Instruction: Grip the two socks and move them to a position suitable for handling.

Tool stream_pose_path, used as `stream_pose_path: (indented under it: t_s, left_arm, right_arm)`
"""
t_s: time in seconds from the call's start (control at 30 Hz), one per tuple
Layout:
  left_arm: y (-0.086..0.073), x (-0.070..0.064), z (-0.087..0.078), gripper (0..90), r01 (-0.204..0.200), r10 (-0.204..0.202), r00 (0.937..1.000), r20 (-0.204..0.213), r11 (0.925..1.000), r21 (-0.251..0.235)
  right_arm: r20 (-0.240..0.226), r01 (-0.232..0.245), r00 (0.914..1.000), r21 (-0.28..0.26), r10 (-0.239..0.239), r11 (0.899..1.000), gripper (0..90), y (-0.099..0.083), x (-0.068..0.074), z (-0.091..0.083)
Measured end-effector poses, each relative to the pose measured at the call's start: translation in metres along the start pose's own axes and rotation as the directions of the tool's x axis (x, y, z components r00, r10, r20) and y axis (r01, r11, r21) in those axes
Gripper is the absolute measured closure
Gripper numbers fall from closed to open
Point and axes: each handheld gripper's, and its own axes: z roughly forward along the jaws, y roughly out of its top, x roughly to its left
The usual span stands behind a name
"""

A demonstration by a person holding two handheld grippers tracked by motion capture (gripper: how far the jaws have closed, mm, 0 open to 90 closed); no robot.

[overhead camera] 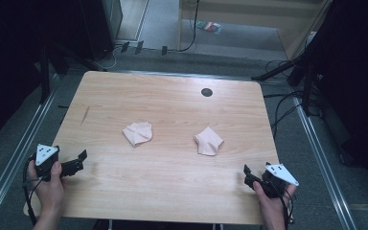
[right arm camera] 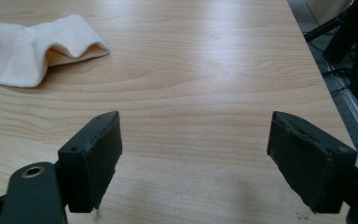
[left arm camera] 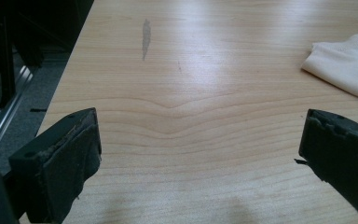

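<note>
Left gripper [overhead camera: 76, 162] at table's [overhead camera: 172, 191] near-left edge, jaws wide apart, nothing between. Right gripper [overhead camera: 249, 175] at near-right edge, same. Two folded cloths mid-table, left cloth [overhead camera: 138, 133] and right cloth [overhead camera: 208, 141], well apart, untouched.

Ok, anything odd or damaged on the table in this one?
Little stands out. A grey smear marks the wood near the table's left edge, and the padding on the left claw looks frayed. Both cloths lie crumpled, apart.
</note>
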Motion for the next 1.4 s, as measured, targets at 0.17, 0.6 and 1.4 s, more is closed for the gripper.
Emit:
stream_pose_path:
  t_s: [0.17,0.6,1.4]
  left_arm:
    - [0.000,0.001,0.000,0.0,0.006,-0.006,1.0000,-0.001,1.0000,-0.006]
    - [0.000,0.004,0.001,0.0,0.042,-0.042,0.9991,-0.002,0.9991,-0.007]
    - [0.002,0.004,0.004,0.0,0.042,-0.042,0.9991,-0.003,0.9989,0.019]
  right_arm:
    - [0.005,-0.004,1.0000,-0.003,0.004,1.000,21.3,0.003,0.000,-0.003]
    - [-0.057,0.086,0.9945,-0.038,-0.088,0.996,28.8,0.035,0.043,-0.012]
    - [-0.203,0.215,0.9587,0.061,-0.199,0.975,43.6,0.085,0.115,0.076]
